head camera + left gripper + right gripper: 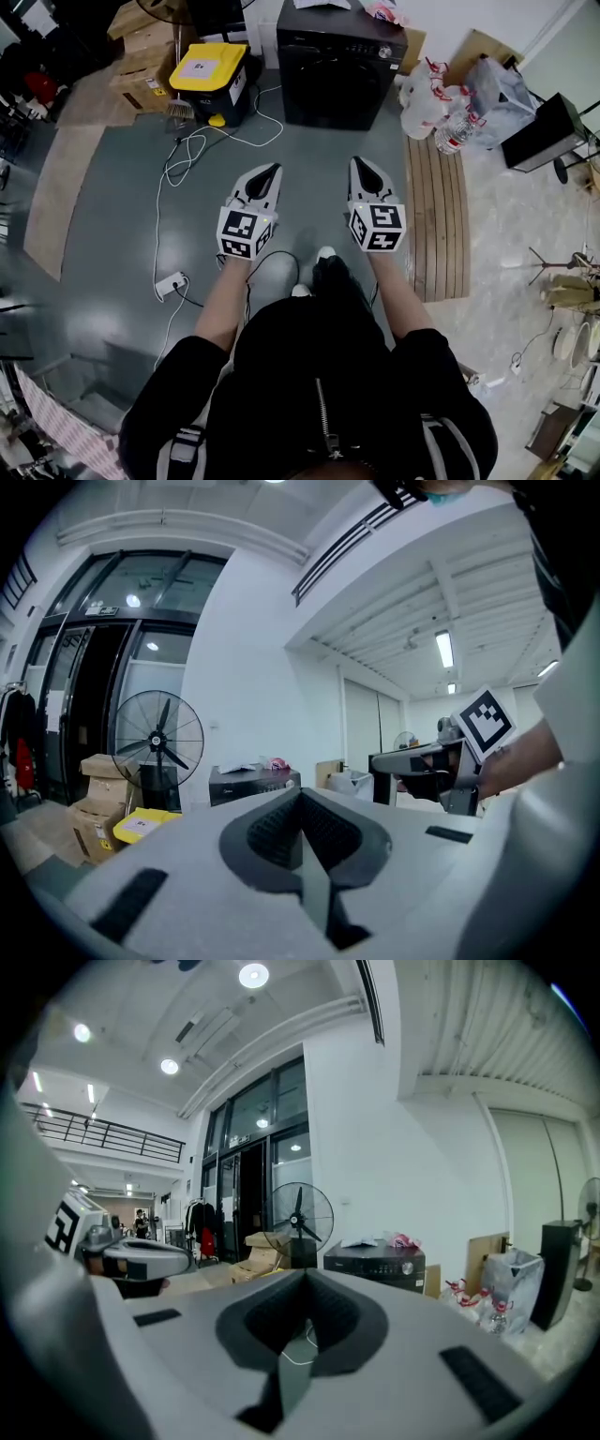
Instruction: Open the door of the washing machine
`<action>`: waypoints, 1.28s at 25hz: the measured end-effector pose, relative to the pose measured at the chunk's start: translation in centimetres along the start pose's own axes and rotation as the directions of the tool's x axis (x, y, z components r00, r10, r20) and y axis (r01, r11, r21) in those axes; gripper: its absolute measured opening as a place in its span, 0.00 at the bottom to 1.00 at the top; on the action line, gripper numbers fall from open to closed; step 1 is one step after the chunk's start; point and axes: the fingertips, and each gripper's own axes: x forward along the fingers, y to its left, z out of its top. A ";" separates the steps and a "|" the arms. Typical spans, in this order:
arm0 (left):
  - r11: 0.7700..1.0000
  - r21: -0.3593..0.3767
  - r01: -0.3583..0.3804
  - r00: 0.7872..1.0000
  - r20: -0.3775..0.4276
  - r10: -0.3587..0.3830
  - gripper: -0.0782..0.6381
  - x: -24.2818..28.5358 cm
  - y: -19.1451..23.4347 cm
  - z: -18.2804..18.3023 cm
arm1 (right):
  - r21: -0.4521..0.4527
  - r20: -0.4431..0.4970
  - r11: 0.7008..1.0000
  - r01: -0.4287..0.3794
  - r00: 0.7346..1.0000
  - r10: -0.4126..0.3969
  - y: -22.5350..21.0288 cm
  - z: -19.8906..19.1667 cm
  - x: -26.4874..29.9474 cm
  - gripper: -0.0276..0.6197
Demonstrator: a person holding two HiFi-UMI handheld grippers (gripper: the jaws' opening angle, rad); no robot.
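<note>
A black front-loading washing machine (339, 66) stands against the far wall with its door shut. It shows small beyond the jaws as the washing machine (253, 785) in the left gripper view and the washing machine (377, 1266) in the right gripper view. My left gripper (273, 172) and right gripper (359, 164) are held side by side above the grey floor, well short of the machine, pointing toward it. Both have their jaws closed together with nothing between them.
A yellow-lidded black box (212, 80) sits left of the machine beside cardboard boxes (141, 56). White cables (187, 150) trail over the floor to a power strip (170, 284). A wooden pallet (439, 211) and plastic bags (433, 103) lie right. A standing fan (157, 742) stands far left.
</note>
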 end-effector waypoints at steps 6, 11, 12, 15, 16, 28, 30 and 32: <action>1.000 -0.008 -0.007 1.000 -0.012 0.007 0.11 5.5 3.7 -0.3 | 0.012 -0.005 1.000 -0.014 1.000 0.015 -2.4 0.2 6.0 0.05; 1.000 -0.016 -0.018 0.999 -0.034 0.017 0.11 12.0 7.5 -0.2 | 0.038 -0.035 0.999 -0.030 0.999 0.031 -5.5 0.1 13.0 0.05; 1.000 -0.016 -0.019 0.999 -0.038 0.019 0.11 13.5 8.4 0.0 | 0.038 -0.040 0.999 -0.031 0.999 0.033 -6.3 0.4 14.6 0.05; 1.000 -0.016 -0.023 0.999 -0.039 0.023 0.11 18.6 11.0 1.0 | 0.035 -0.049 0.999 -0.036 0.998 0.038 -9.0 1.5 19.5 0.05; 1.000 -0.017 -0.025 0.999 -0.039 0.024 0.11 20.3 12.0 1.3 | 0.035 -0.052 0.999 -0.037 0.998 0.039 -10.0 1.9 21.2 0.05; 0.998 -0.027 -0.057 0.996 -0.064 0.055 0.11 33.8 21.5 2.8 | 0.092 -0.102 0.994 -0.055 0.993 0.064 -16.7 3.5 37.2 0.05; 0.998 -0.034 -0.057 0.996 -0.067 0.054 0.11 35.3 23.0 2.5 | 0.099 -0.113 0.994 -0.054 0.991 0.065 -17.1 3.2 39.1 0.05; 0.998 -0.042 -0.051 0.997 -0.068 0.048 0.11 36.9 24.4 2.1 | 0.104 -0.120 0.993 -0.047 0.991 0.059 -17.5 3.0 41.1 0.05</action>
